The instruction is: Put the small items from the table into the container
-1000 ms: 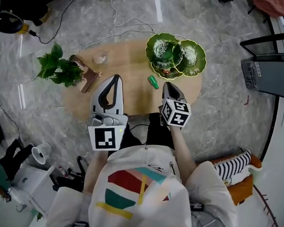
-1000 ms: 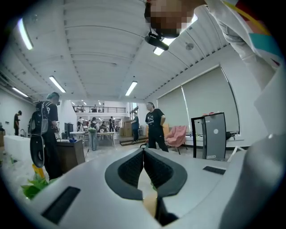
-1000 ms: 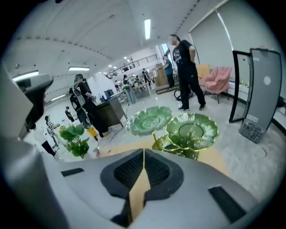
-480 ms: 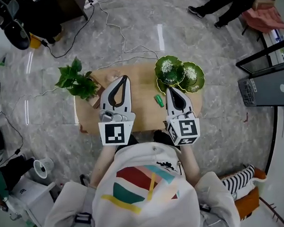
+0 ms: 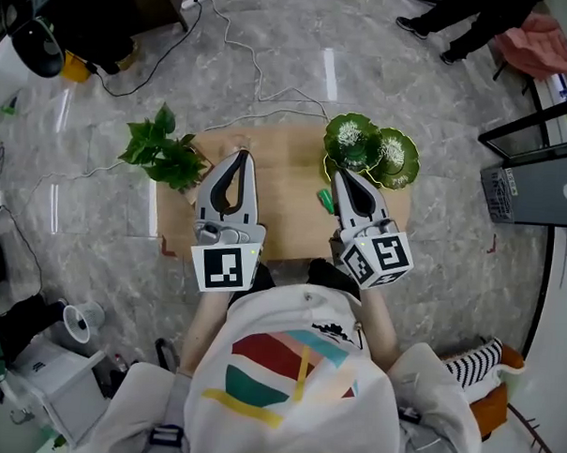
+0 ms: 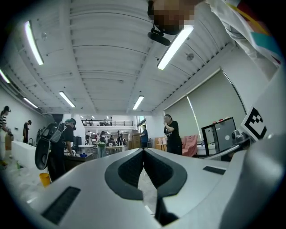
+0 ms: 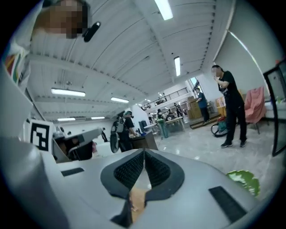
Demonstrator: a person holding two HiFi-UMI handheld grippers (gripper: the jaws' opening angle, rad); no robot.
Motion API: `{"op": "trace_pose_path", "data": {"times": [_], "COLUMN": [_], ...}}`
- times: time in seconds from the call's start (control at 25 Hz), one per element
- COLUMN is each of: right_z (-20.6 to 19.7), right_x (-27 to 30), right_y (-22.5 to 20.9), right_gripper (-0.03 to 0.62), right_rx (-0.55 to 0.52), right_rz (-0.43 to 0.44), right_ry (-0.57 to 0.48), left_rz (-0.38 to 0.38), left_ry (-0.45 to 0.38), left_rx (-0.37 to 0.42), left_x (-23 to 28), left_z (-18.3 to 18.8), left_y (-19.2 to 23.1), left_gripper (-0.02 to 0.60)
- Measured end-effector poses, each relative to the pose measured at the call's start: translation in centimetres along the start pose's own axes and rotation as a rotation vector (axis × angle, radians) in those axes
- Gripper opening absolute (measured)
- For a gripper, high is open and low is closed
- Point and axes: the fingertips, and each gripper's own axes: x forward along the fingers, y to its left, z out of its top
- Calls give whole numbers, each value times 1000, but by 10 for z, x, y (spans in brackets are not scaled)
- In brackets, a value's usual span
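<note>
Left gripper and right gripper are both clenched empty, and the small green item toward the right edge of the table looks light and stiff, best pinched across its middle

On the table, the plant sits left and the container right.

1. Head view: above the person, facing steeply down; takes in the whole wooden surface
2. Left gripper view: close behind the left gripper, facing level
3. Right gripper view: close behind the right gripper, facing level; shares the green dish with the head view, and the person in black with the left gripper view
</note>
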Motion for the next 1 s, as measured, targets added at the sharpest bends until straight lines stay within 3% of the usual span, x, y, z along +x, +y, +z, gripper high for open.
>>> {"op": "trace_pose_path", "data": {"times": [0.12,0.16,0.2,0.24,0.36,0.48,0.64,0.8,0.88,1.0], "right_z": [6,3,-1,-9,-51,-125,-279,-421,-464,-497], "right_x": [21,31,41,52,91,135,186,233,248,262], "right_y": [16,23,30,39,73,106,123,102,93,86], "right_gripper": [24,73,185,240,245,244,244,244,244,244], "right_rx": [17,-17,-49,-71,-117,-216,-405,-581,-579,-578], "right_rz": [94,100,106,123,232,361,475,446,411,383], "right_ry": [-43,-43,-36,-18,120,289,557,751,809,843], "left_rz": [48,69,93,119,192,251,311,339,363,399], "left_ry": [28,38,48,58,92,150,239,302,318,334], "left_rx": [-3,-4,-9,-16,-34,-58,-95,-88,-94,-134], "left_x": [-8,-12,-17,-22,-40,-62,-97,-115,-122,-133], "left_z": [-9,-13,-19,-25,-46,-80,-142,-209,-234,-264], "left_y": [21,30,39,50,81,110,141,166,175,185], "left_gripper": [8,8,8,8,8,8,8,8,8,8]}}
